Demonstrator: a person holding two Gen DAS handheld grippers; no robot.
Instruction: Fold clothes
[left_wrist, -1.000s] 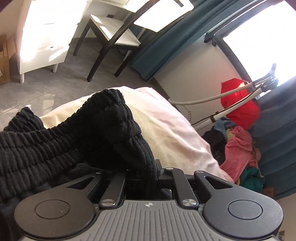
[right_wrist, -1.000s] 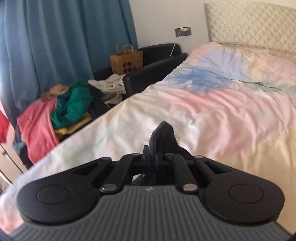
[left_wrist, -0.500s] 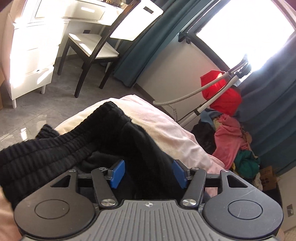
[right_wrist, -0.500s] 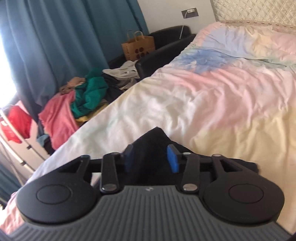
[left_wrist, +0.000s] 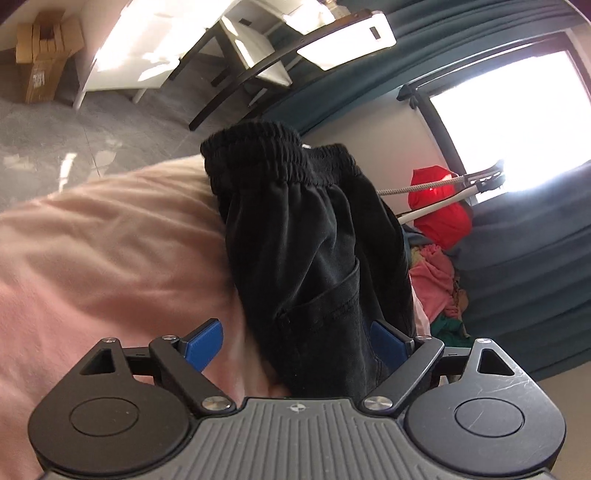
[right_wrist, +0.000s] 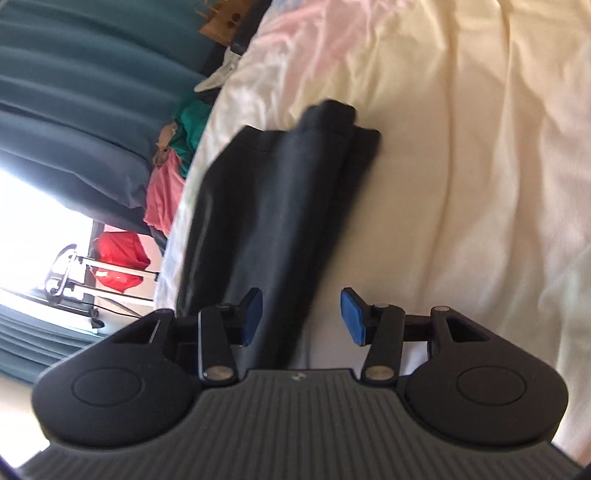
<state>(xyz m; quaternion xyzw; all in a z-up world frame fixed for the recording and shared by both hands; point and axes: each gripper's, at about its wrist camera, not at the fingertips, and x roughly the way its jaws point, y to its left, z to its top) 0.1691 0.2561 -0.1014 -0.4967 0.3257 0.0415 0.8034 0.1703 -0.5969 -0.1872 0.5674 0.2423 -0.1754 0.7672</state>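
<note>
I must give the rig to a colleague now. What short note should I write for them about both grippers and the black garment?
Left gripper: open, holding nothing; the black garment lies between its fingers, elastic waistband at the far end.
Right gripper: open, holding nothing; the garment's other end passes between its fingers.
Garment: a long narrow strip on the bed, near the edge.
Done: apparently folded lengthwise.
Left: probably fold it across its length and tidy it.

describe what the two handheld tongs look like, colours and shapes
Both match. The left tongs have a grey ribbed body with a small round crosshair mark, two black rounded lobes bearing circular discs, black link arms on silver pivot screws, and flat blue pads on the fingers. The right tongs are built the same. No cables or sleeves show.
</note>
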